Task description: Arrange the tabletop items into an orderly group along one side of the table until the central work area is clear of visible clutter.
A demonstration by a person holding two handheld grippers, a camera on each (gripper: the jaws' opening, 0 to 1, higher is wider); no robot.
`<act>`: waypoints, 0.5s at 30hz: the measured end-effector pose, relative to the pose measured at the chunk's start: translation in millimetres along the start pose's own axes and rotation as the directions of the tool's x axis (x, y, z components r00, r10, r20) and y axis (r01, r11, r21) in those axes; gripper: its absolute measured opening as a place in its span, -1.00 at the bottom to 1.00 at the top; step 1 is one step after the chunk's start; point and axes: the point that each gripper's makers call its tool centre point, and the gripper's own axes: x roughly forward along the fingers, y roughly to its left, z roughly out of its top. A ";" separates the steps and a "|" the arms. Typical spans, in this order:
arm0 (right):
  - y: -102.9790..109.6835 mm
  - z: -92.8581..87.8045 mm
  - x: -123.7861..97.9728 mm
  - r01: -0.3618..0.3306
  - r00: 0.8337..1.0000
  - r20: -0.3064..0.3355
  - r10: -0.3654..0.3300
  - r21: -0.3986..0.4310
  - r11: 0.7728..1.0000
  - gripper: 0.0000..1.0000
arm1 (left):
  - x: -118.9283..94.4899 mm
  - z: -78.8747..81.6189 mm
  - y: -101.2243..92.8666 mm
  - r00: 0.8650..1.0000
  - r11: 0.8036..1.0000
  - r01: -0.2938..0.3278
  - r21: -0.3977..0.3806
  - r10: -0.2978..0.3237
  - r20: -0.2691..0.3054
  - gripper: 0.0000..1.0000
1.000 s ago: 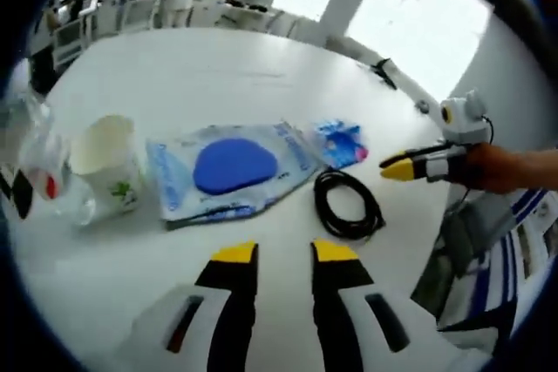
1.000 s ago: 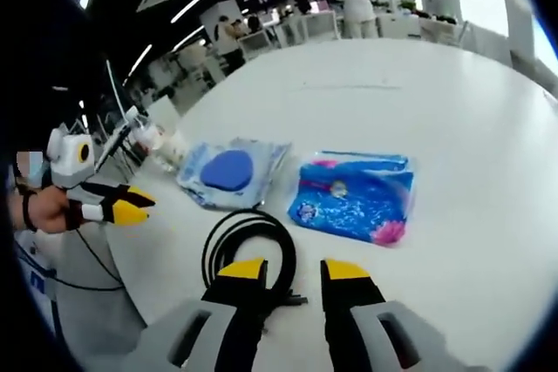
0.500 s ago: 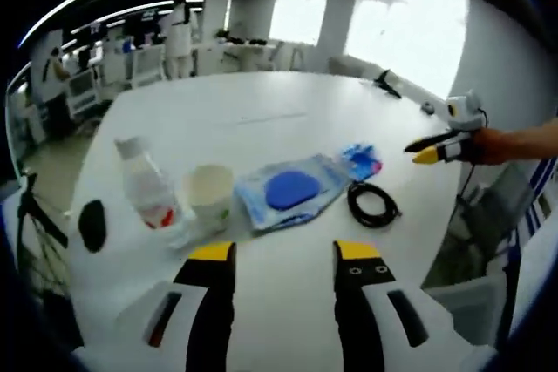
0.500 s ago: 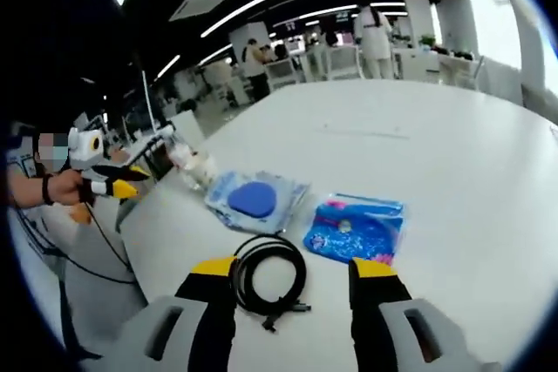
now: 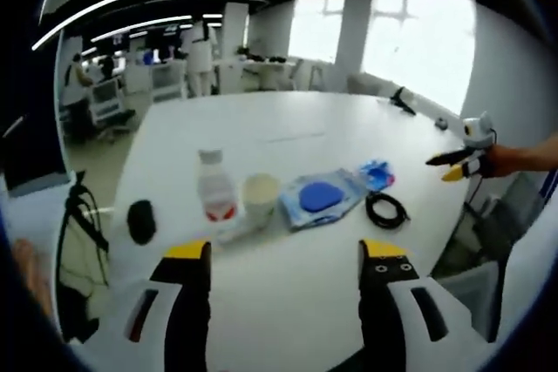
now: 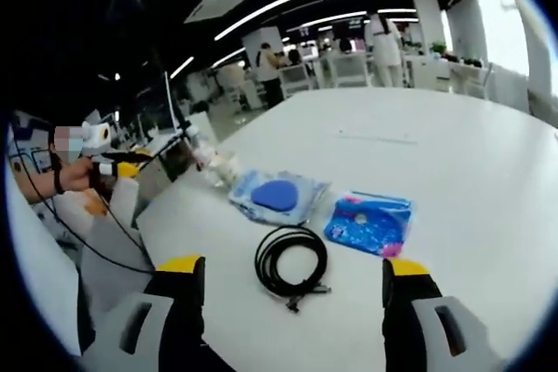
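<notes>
Both sets of jaws spread wide and released, nothing between them: left gripper (image 5: 288, 254) low over the near edge of the white tabletop (image 5: 288, 132), right gripper (image 6: 292, 267) above the tabletop's near corner. From the left gripper view, a row across the tabletop's near side: a small black object (image 5: 140, 221) at the far left, then a clear bottle (image 5: 214, 198) with a red label, upright, just beside a pale cup (image 5: 260, 199), also upright; next a flat pouch (image 5: 321, 198) with a blue oval inside, a smaller blue packet (image 5: 377, 173) touching its far end, and a coiled black cable (image 5: 385, 210) lying near both. Also there, the right gripper at the right edge, held in a hand (image 5: 504, 159), well apart from the items; a black bag (image 5: 77, 241) off the tabletop at left. From the right gripper view, the same pouch, packet and cable seen closer: cable in front, between the jaws' line, pouch behind and left, packet behind and right, with pink print at one corner; bottle and cup only small and blurred behind the pouch, black object not made out. Left gripper at that view's left edge, yellow-tipped, gripped by a hand (image 6: 77, 173) with a wrist strap. Centre and far side of the tabletop bare white; office desks and standing people beyond.
</notes>
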 end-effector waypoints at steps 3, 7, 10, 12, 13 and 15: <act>4.2 -3.4 -4.5 0.003 1.000 0.009 -0.003 0.018 1.000 0.79 | -10.2 -2.7 4.7 1.000 0.999 -0.024 -0.026 0.024 0.016 0.49; 11.4 -11.3 -7.2 0.000 1.000 0.002 0.000 0.023 1.000 0.88 | -21.2 -8.4 11.6 0.998 0.998 -0.048 -0.027 0.049 0.028 0.60; 19.5 -17.1 -8.4 -0.005 1.000 -0.002 0.005 0.029 1.000 0.94 | -27.8 -14.0 13.5 0.998 0.997 -0.061 -0.047 0.062 0.030 0.65; 21.5 -20.2 -8.6 -0.006 1.000 -0.004 0.006 0.033 0.999 0.97 | -31.1 -18.2 15.8 0.997 0.996 -0.072 -0.059 0.073 0.029 0.66; 23.8 -21.8 -8.5 -0.008 1.000 -0.004 0.009 0.035 0.999 0.98 | -33.3 -21.6 17.2 0.997 0.995 -0.073 -0.070 0.075 0.029 0.66; 26.8 -26.1 -7.9 -0.010 1.000 -0.016 0.011 0.041 0.999 0.98 | -35.6 -26.8 17.5 0.997 0.994 -0.070 -0.088 0.073 0.028 0.70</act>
